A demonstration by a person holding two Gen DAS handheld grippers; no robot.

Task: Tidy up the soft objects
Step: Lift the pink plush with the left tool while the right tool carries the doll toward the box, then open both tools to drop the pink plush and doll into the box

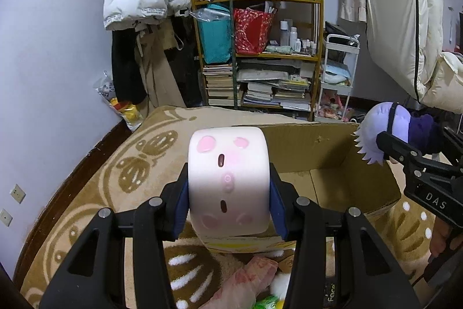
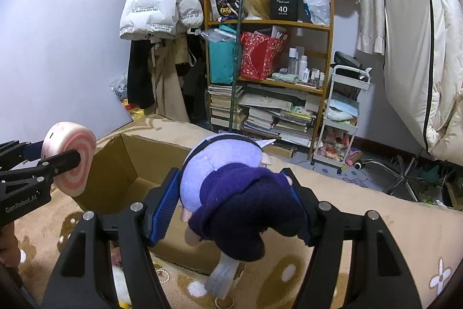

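while the left gripper [image 1: 228,193] clamps a swirl-roll cushion [image 1: 228,181] and the right gripper [image 2: 234,201] a purple plush doll [image 2: 231,193], both should lower past the cardboard box [image 1: 332,164] rim ahead of the jaws before releasing.

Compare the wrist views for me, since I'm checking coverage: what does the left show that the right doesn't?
Only the left wrist view shows the roll cushion's printed face and the pink toy below it. Only the right wrist view shows the cushion's pink swirl end and the plush doll's purple clothes and tag. Both show each tool, left tool and right tool, the cardboard box and the shelf.
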